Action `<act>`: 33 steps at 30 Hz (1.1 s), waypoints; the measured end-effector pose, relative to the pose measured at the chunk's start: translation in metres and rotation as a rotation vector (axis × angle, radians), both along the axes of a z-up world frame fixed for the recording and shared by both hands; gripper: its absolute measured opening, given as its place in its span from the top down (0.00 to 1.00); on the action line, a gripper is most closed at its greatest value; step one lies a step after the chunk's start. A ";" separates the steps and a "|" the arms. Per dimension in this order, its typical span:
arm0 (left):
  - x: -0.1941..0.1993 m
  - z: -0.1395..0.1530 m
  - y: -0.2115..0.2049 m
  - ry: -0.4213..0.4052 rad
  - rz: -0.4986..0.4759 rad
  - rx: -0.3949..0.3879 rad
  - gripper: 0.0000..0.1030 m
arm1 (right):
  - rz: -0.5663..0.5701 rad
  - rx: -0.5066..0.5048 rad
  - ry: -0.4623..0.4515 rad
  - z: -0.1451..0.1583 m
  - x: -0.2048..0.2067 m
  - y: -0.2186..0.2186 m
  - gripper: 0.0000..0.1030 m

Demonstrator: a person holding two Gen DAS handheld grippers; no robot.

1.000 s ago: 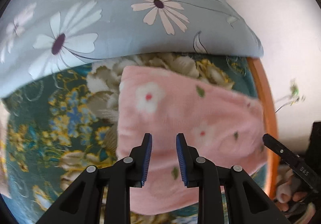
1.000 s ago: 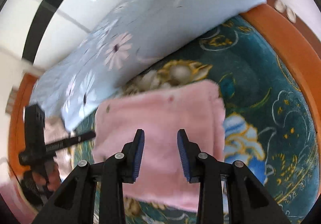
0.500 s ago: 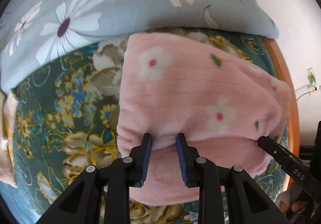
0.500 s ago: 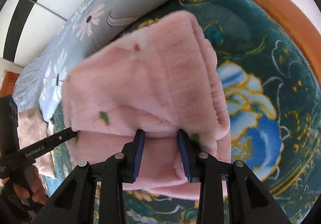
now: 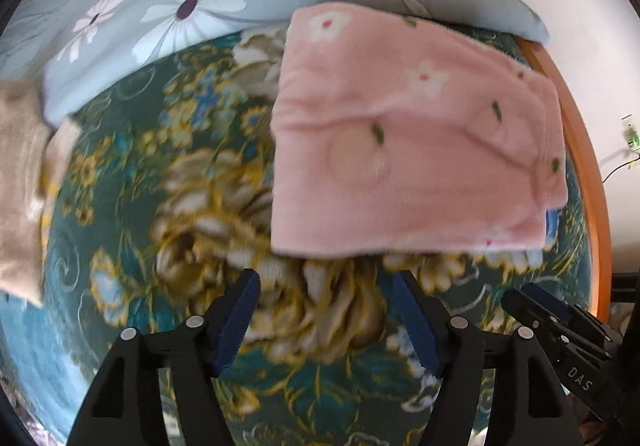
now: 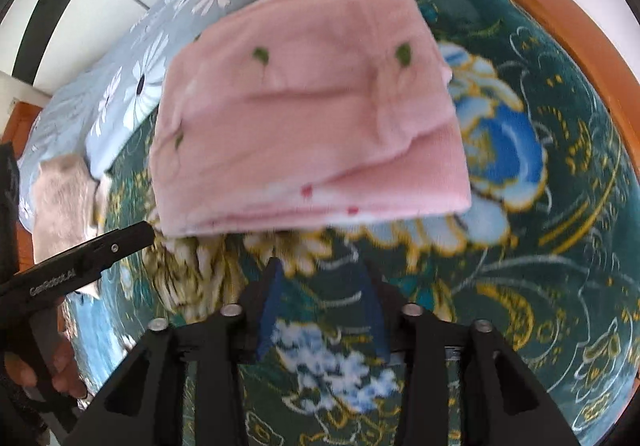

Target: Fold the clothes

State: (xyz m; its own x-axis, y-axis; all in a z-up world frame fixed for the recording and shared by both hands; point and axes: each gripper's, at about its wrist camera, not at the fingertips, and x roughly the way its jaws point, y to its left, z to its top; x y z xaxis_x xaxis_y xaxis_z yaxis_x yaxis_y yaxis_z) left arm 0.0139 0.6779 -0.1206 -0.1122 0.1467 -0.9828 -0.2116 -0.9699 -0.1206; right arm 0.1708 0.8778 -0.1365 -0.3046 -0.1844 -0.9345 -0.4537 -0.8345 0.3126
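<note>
You're working on a bed [image 5: 132,206] with a dark green flowered cover, a pale blue daisy-print pillow [image 5: 192,2] along the far side and a wooden bed frame [image 6: 568,30] curving round the edge. The pink fleece garment [image 5: 412,150] lies folded flat on the cover, its far edge just touching the pillow, and nothing is holding it.

Your left gripper [image 5: 326,320] has just been opening: its fingers [image 5: 236,320] stand wide apart with only bedcover between them. Same story with your right gripper [image 6: 322,304], fingers spread a bit less, nothing pinched.

The bit that matters next: the garment sits ahead of both sets of fingers, just past the tips and clear of them. Its long axis runs side to side across your view, with the layered near edge facing you. From the left camera it's off toward the right; from the right camera it's pretty much dead ahead, so I'd guess your right hand is the better placed one. A beige garment [image 6: 60,202] waits off to the left by the pillow.
</note>
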 end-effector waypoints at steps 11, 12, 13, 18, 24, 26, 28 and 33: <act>0.031 0.025 -0.016 0.015 0.007 -0.089 0.10 | 0.048 0.037 0.027 0.015 0.017 -0.019 0.33; 0.032 0.027 -0.017 0.018 0.009 -0.094 0.08 | 0.052 0.039 0.029 0.016 0.018 -0.020 0.33; 0.033 0.028 -0.018 0.020 0.012 -0.099 0.06 | 0.053 0.041 0.030 0.016 0.018 -0.022 0.33; 0.041 0.034 -0.017 0.069 0.018 -0.221 0.00 | 0.057 0.061 0.036 0.017 0.022 -0.030 0.19; 0.047 0.036 -0.024 0.083 0.056 -0.209 0.00 | 0.057 0.082 0.058 0.020 0.026 -0.031 0.11; 0.048 0.034 -0.023 0.083 0.055 -0.213 0.00 | 0.060 0.094 0.062 0.020 0.026 -0.030 0.10; 0.049 0.032 -0.021 0.076 0.044 -0.219 0.00 | 0.057 0.109 0.063 0.019 0.025 -0.028 0.07; 0.045 0.024 -0.018 0.050 0.038 -0.224 0.00 | 0.044 0.123 0.073 0.017 0.021 -0.021 0.01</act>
